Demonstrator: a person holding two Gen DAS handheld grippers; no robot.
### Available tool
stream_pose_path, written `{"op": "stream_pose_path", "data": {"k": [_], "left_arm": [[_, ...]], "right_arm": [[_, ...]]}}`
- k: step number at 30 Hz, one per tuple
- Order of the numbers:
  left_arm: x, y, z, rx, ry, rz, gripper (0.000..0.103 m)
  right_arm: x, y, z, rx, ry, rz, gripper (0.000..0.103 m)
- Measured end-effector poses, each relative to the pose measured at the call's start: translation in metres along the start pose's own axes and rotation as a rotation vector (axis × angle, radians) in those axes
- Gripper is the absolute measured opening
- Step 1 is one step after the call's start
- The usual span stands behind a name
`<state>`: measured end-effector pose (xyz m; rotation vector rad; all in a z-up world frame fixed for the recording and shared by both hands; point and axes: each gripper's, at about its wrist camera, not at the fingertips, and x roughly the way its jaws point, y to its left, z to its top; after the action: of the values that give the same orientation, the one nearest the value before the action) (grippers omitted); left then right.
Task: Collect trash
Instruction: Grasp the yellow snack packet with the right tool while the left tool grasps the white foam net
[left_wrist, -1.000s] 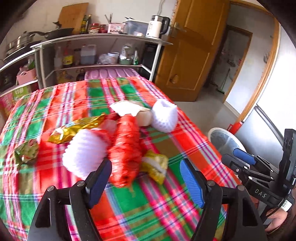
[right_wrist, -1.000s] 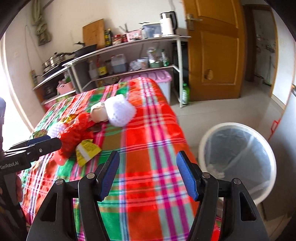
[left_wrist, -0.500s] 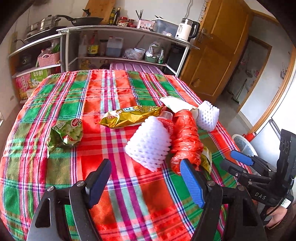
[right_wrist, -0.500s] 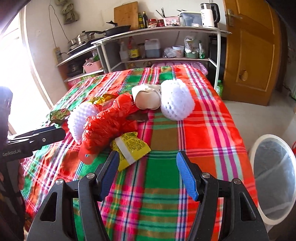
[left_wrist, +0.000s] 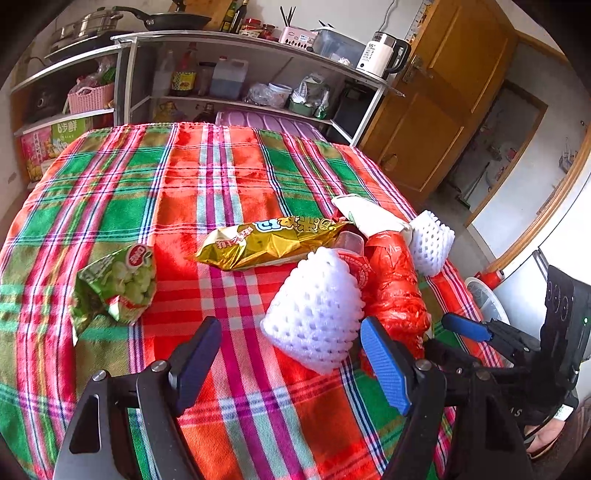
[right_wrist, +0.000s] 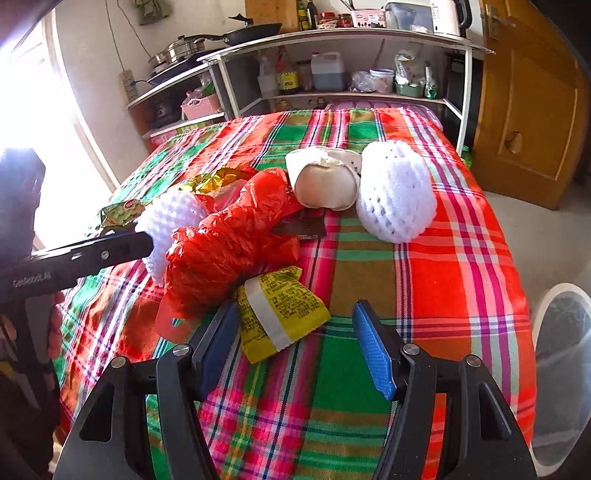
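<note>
While both claws are standing wide and empty, the left gripper (left_wrist: 291, 358) is nearing the white foam net (left_wrist: 314, 314) just beside the red bag (right_wrist: 229, 240); the right gripper (right_wrist: 295, 339) is straddling the yellow packet (right_wrist: 277, 310), touching that bag.

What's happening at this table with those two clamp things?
A person is clearing trash off a plaid-covered table, one gripper per hand. Both are open and empty. The left gripper nears a white foam net; the right gripper hovers by a yellow packet. A lined bin waits beside the table.
</note>
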<state>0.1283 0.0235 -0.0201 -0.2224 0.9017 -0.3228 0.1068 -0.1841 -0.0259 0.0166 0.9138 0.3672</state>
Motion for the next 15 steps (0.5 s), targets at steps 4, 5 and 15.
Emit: {"op": "stream_pose_path", "data": {"k": [4,5,15], "left_arm": [[0.007,0.001,0.006,-0.010,0.004,0.002,0.077],[0.007,0.000,0.007,-0.009,0.002,0.001,0.077],[0.021,0.000,0.010,0.007,0.043,0.008,0.077]], "right_arm": [[0.006,0.007,0.002,-0.044,0.028,0.001,0.065],[0.007,0.009,0.002,-0.059,0.029,-0.006,0.065],[0.027,0.021,0.015,-0.168,0.067,-0.029,0.065]]}}
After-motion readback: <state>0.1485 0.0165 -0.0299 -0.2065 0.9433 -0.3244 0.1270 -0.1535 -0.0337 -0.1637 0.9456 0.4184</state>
